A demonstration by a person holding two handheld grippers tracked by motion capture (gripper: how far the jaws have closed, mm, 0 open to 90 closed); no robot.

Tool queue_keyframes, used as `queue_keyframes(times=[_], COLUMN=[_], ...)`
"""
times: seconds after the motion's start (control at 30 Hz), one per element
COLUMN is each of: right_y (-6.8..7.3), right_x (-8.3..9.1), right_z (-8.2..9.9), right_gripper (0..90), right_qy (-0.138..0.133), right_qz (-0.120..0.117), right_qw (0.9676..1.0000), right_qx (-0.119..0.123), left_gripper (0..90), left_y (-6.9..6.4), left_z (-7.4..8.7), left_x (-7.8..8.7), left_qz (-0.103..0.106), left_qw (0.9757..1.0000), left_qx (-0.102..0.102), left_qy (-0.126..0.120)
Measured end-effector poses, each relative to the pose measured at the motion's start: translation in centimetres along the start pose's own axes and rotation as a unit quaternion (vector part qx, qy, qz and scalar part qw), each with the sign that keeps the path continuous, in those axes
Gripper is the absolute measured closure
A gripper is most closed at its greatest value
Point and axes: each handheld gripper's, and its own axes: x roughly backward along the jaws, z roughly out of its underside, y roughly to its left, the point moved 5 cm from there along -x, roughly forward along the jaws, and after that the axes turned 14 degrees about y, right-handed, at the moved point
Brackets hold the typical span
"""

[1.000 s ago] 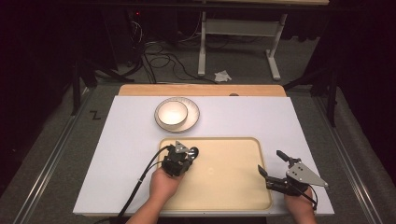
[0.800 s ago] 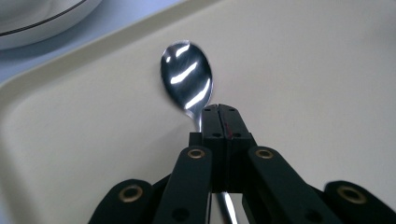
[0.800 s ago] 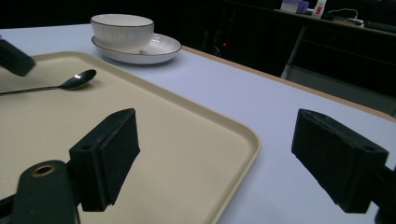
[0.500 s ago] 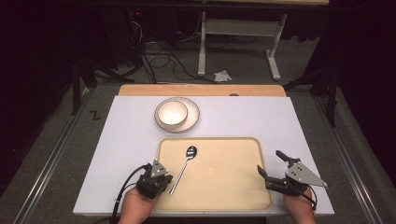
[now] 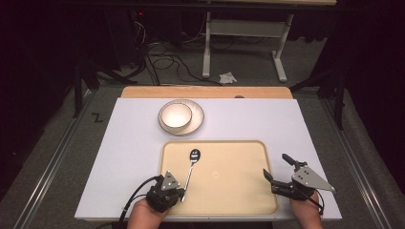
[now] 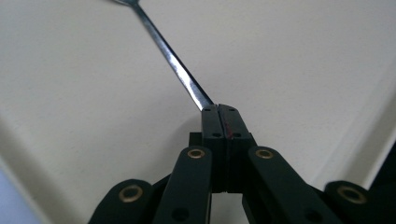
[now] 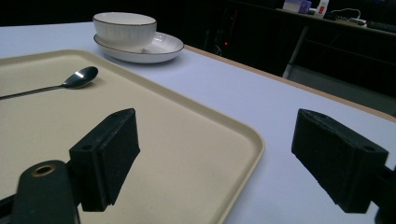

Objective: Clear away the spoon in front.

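Left gripper fingers clenched on the spoon handle — right gripper fingers released, wide apart.

I can read just one mark from up here: a black letter "Z" on the grey floor mat, at about nine o'clock from my bowl, left of the counter. Nothing else carries readable lettering, numbers or brands.
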Motion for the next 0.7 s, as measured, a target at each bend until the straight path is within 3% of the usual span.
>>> queue_keyframes(times=[0.1, 0.2, 0.37, 0.5, 0.6, 0.7], right_y=[0.0, 0.1, -0.1, -0.1, -0.1, -0.2], right_x=[0.0, 0.0, 0.0, 0.0, 0.1, 0.2], right_z=[0.0, 0.0, 0.1, 0.0, 0.1, 0.1], right_gripper=[15.8, 15.8, 15.8, 15.8, 15.8, 15.8], right_qy=[0.002, -0.001, 0.001, 0.000, 0.000, 0.000], right_qz=[0.001, 0.000, 0.002, 0.001, -0.001, 0.000], right_qw=[1.0000, 1.0000, 1.0000, 1.0000, 1.0000, 1.0000], right_qx=[0.002, 0.002, 0.005, 0.000, -0.003, -0.005], left_gripper=[90.0, 90.0, 90.0, 90.0, 90.0, 90.0], left_y=[-0.8, -1.0, 1.0, 2.5, 3.6, 4.3], left_z=[-0.3, -1.2, -5.0, -7.6, -8.1, -7.5], left_x=[-0.2, -0.2, -0.4, -2.6, -3.4, -3.1], left_qz=[0.016, 0.017, -0.003, -0.013, -0.024, -0.027], left_qw=[0.9998, 0.9997, 0.9996, 0.9994, 0.9988, 0.9986], left_qx=[-0.011, -0.017, 0.006, 0.028, 0.044, 0.045], left_qy=[0.000, -0.001, -0.028, -0.014, 0.000, 0.003])
